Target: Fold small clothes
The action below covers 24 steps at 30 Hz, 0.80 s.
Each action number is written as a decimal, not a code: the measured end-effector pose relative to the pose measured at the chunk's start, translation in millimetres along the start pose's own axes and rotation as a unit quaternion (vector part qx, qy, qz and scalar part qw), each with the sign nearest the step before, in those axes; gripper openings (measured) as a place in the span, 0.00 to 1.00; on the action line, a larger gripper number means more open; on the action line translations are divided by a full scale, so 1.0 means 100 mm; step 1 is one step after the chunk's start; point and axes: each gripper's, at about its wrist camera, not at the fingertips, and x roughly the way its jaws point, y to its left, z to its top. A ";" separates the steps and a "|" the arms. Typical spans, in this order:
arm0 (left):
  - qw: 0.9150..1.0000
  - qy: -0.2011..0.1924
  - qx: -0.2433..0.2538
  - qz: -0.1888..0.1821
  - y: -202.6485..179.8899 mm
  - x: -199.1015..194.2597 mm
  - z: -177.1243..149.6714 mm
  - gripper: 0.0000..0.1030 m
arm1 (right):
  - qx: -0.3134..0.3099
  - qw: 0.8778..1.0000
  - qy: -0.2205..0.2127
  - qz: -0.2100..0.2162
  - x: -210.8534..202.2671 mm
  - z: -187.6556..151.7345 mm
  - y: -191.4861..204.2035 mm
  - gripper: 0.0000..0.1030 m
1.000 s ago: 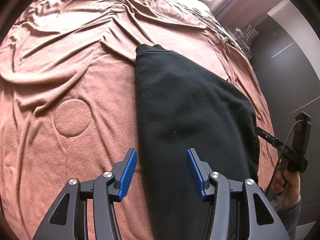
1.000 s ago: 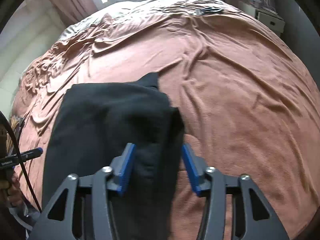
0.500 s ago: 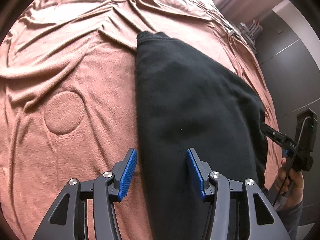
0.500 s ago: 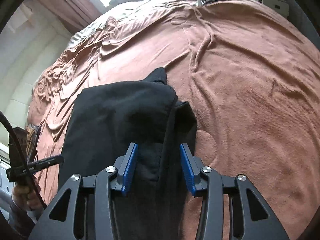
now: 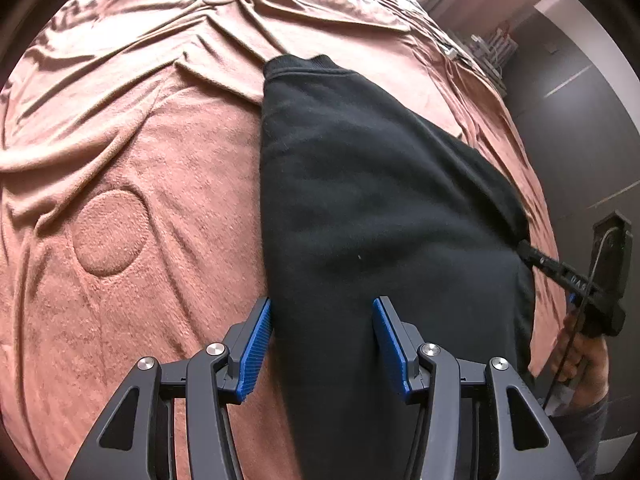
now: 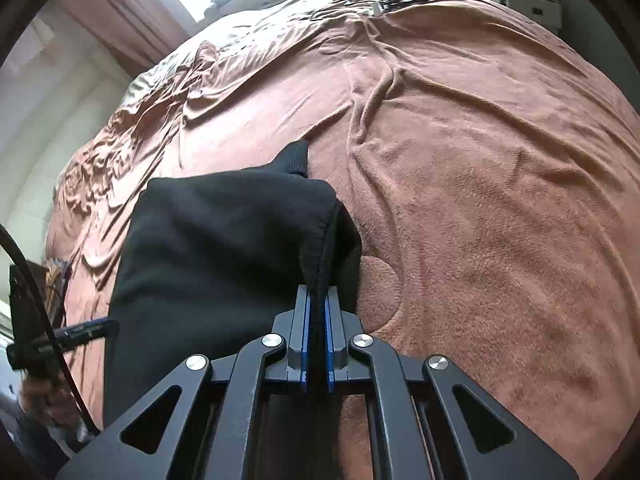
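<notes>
Your left gripper (image 5: pixel 322 336) and right gripper (image 6: pixel 317 336) share black slotted linkage arms, round silver screws and ribbed blue pads (image 5: pixel 256 350), with a black cable (image 6: pixel 36 292) trailing past your grey sleeve (image 5: pixel 576 440).

Garment (image 5: pixel 360 200) lies on bedspread (image 5: pixel 140 160), w/ left claw (image 5: pixel 320 332) straddling its near edge.

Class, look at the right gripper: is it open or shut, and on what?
Shut. The right gripper has its blue fingers pinched on a raised fold of the black garment, with only cloth between them.
</notes>
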 end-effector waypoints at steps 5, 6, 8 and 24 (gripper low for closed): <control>1.000 -0.017 -0.022 -0.007 0.13 -0.03 0.13 0.57 | 0.000 1.000 0.002 0.013 -0.05 0.04 -0.01 0.35; 1.000 -0.018 -0.025 -0.007 0.16 -0.03 0.15 0.57 | -0.003 1.000 -0.004 0.025 -0.08 0.05 -0.01 0.61; 0.999 -0.021 -0.032 -0.009 0.20 0.00 0.22 0.57 | 0.000 0.999 -0.018 0.039 -0.13 0.07 -0.04 0.72; 0.996 -0.019 -0.064 -0.066 0.40 0.20 0.46 0.56 | 0.081 0.984 0.029 0.159 0.42 0.23 -0.63 0.72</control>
